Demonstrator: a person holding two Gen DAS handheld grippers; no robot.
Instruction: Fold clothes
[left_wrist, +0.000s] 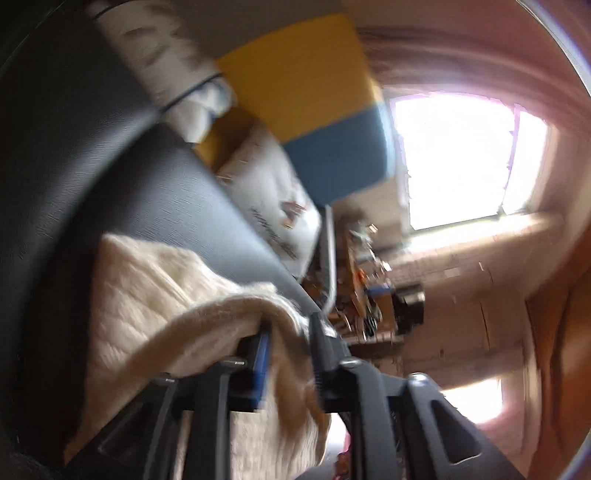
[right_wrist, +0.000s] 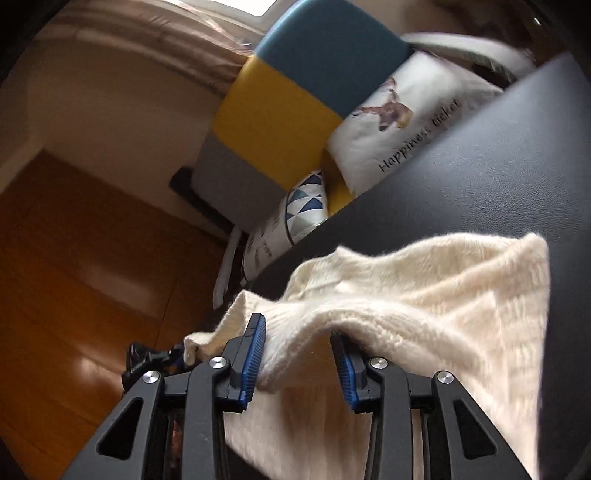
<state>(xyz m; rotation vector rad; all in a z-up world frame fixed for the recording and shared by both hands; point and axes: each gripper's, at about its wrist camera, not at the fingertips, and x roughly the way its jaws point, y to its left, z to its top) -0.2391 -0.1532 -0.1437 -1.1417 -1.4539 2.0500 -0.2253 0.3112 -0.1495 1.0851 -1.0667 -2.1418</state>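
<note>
We have a cream knitted sweater (right_wrist: 424, 295) lying across a dark leather-like surface (right_wrist: 480, 166), with its near edge lifted off that surface and hanging down toward us. In the left wrist view the same sweater (left_wrist: 147, 295) spreads over the dark surface (left_wrist: 92, 166) and drapes down between and below our fingers; this view is blurred, so the knit shows only as a soft quilted pattern.

Our left gripper (left_wrist: 290, 339) has its jaws at a narrow gap with a fold of the sweater running between the blue pad and the black finger. The cloth fills the gap, so we appear to be pinching it, though the blur keeps us from seeing the contact sharply.

Our right gripper (right_wrist: 297, 347) has its jaws wide apart. The sweater's edge sags over and between the two blue pads (right_wrist: 255, 354), touching the left one and resting on top of the right one, but the jaws are not closed on it.

Beyond the sweater, at the far edge of the dark surface, a white cushion printed with a dog and the words "Happiness ticket" (right_wrist: 402, 129) leans against a headboard of grey, yellow and blue panels (right_wrist: 280, 107). A cushion with blue triangles (right_wrist: 303, 206) sits beside it. The wooden floor (right_wrist: 74, 258) shows below, and a bright window (left_wrist: 454, 155) shows in the left view.
</note>
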